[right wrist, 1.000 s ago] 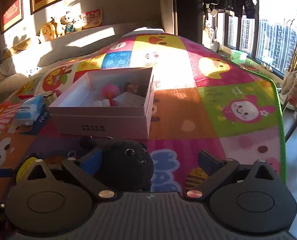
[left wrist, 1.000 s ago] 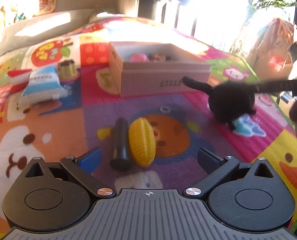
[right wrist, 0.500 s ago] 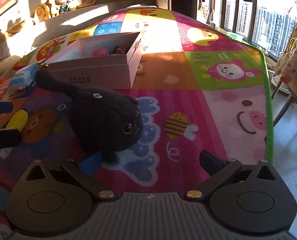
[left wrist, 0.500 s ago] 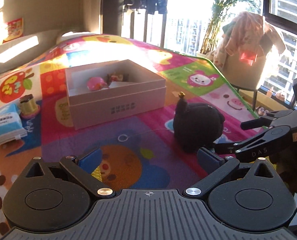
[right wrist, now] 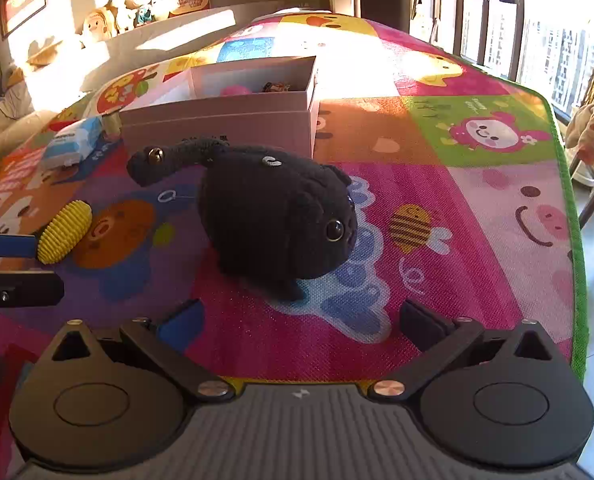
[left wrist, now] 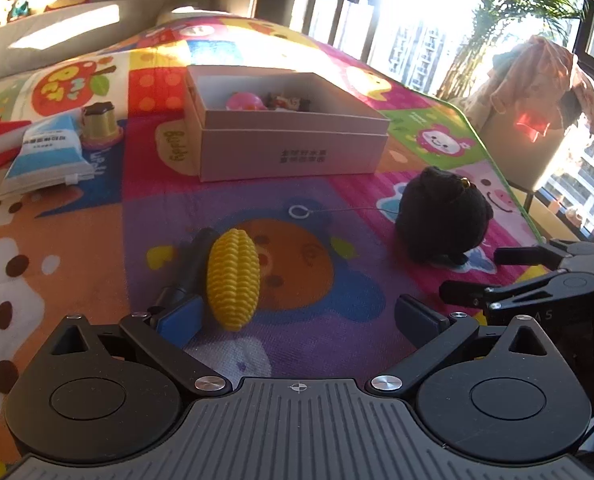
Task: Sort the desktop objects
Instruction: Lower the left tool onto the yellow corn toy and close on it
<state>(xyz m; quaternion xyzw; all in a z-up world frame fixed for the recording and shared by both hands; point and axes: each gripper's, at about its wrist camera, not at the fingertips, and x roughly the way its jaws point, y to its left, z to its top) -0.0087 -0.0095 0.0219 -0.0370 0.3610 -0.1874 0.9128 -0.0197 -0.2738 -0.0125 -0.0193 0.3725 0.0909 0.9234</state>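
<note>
Several small things already lie in the box, but the black plush, yellow corn toy and tissue pack wait on the mat. Our left gripper and right gripper are both open, holding nothing.

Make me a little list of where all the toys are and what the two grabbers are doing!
mat: colourful cartoon play mat
box: open, pink ball and small things inside
black plush cat: on the mat, ahead of right gripper
yellow corn toy: beside left gripper's blue fingertip
black cylinder: lying against the corn
blue-white packet: left of box
left gripper: open, empty
right gripper: open, empty
</note>
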